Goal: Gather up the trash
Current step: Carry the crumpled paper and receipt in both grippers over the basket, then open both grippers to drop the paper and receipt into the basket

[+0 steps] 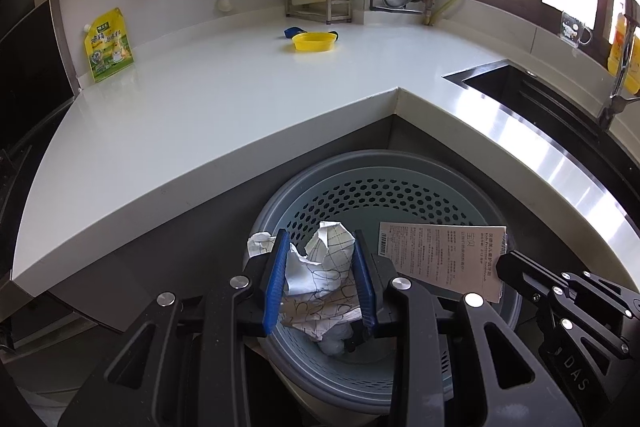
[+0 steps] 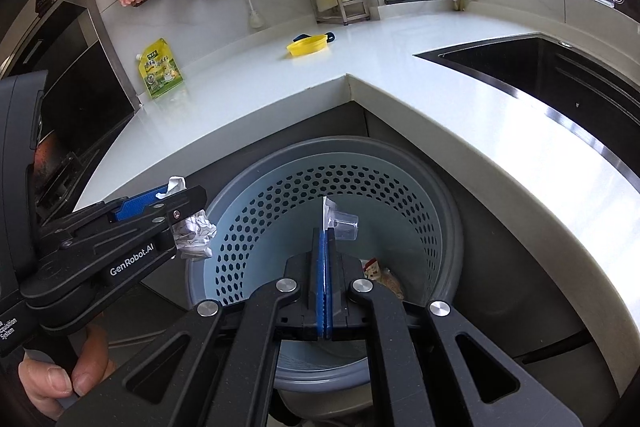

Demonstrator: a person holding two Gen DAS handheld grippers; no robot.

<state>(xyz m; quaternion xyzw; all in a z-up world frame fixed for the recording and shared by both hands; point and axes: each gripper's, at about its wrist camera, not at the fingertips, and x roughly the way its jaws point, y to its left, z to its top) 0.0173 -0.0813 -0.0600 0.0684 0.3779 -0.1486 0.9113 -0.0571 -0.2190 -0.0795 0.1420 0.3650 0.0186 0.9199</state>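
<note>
My left gripper is shut on a crumpled ball of white paper with scribbled lines, held over the open grey perforated bin. In the right wrist view the same gripper comes in from the left, the paper ball bulging below its fingers. My right gripper is shut on a flat packaging card with a clear plastic blister, seen edge-on above the bin. In the left wrist view that card shows its printed back, pinched by the right gripper. A small wrapper lies inside the bin.
The bin stands on the floor in the inner corner of a white L-shaped counter. On the counter are a yellow dish and a green-yellow pouch. A dark sink is at the right. A hand grips the left handle.
</note>
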